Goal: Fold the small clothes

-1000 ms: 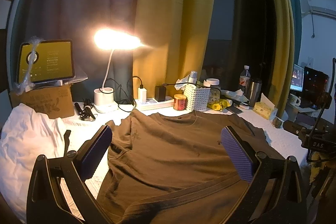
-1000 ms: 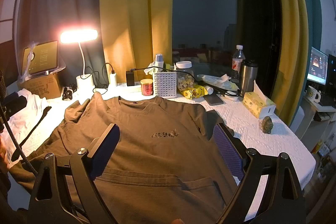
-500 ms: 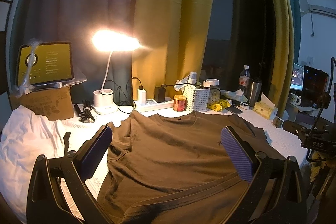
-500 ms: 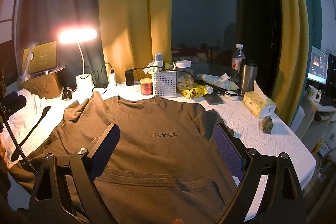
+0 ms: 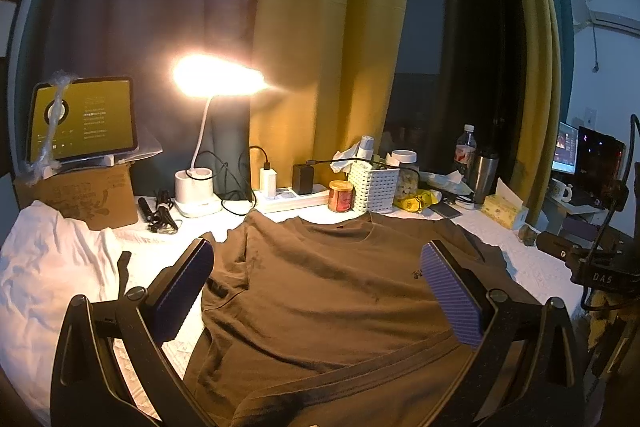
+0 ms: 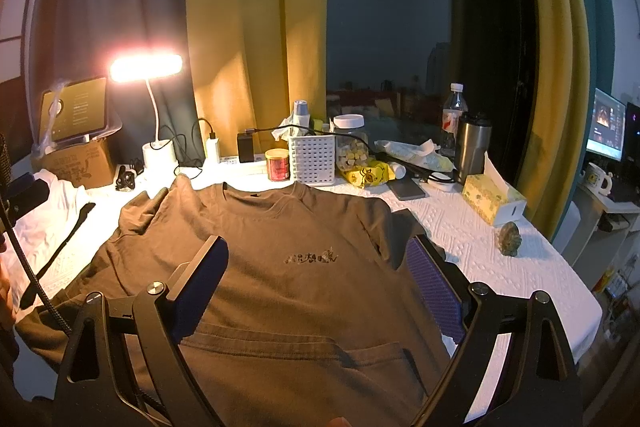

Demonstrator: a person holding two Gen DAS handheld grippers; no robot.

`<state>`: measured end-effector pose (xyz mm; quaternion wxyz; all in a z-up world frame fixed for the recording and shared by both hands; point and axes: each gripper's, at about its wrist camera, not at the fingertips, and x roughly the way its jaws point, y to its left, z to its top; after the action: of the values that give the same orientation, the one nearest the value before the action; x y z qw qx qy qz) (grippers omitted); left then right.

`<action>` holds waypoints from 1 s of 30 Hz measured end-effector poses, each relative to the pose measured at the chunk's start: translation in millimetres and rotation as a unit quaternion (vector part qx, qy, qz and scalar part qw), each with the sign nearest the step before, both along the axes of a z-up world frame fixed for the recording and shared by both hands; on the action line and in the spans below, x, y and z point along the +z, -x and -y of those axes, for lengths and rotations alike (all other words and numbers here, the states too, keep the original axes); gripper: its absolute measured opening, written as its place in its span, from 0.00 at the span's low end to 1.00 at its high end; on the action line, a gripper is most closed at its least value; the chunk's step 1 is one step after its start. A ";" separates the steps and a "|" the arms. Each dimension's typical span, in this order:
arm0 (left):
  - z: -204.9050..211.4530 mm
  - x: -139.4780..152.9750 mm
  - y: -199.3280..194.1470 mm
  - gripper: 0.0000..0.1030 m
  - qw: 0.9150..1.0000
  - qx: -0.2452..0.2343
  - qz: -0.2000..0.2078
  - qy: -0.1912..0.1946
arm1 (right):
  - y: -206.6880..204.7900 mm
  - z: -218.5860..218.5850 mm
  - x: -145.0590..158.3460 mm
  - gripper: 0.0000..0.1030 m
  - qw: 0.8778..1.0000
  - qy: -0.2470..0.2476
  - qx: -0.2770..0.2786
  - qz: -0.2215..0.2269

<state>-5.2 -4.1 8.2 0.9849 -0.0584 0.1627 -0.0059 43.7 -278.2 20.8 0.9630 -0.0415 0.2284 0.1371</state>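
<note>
A brown T-shirt (image 5: 320,291) lies spread front-up on the white table cover, neck toward the back; it also shows in the right wrist view (image 6: 304,291) with a small print on the chest. Its bottom hem is turned up toward me. My left gripper (image 5: 316,287) is open and empty, hovering above the shirt's left half. My right gripper (image 6: 316,283) is open and empty above the shirt's lower middle. The right sleeve (image 6: 396,239) is folded in over the body.
A lit desk lamp (image 5: 200,183), a cardboard box with a tablet (image 5: 80,195), a power strip, a white basket (image 6: 312,159), jars, a steel tumbler (image 6: 472,147) and a tissue box (image 6: 492,203) line the back. A white garment (image 5: 44,267) lies left. The table edge (image 6: 580,323) is at right.
</note>
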 end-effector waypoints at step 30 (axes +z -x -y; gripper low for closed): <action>12.1 -12.7 -91.8 0.99 0.995 -0.017 -0.093 0.016 | -100.0 44.5 -18.0 0.90 0.998 -0.006 -0.022 -0.059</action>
<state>86.6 -16.1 -4.5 0.9643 -0.0718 0.2540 -0.0200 143.7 -322.7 2.8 0.9509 -0.0224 0.2846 0.1197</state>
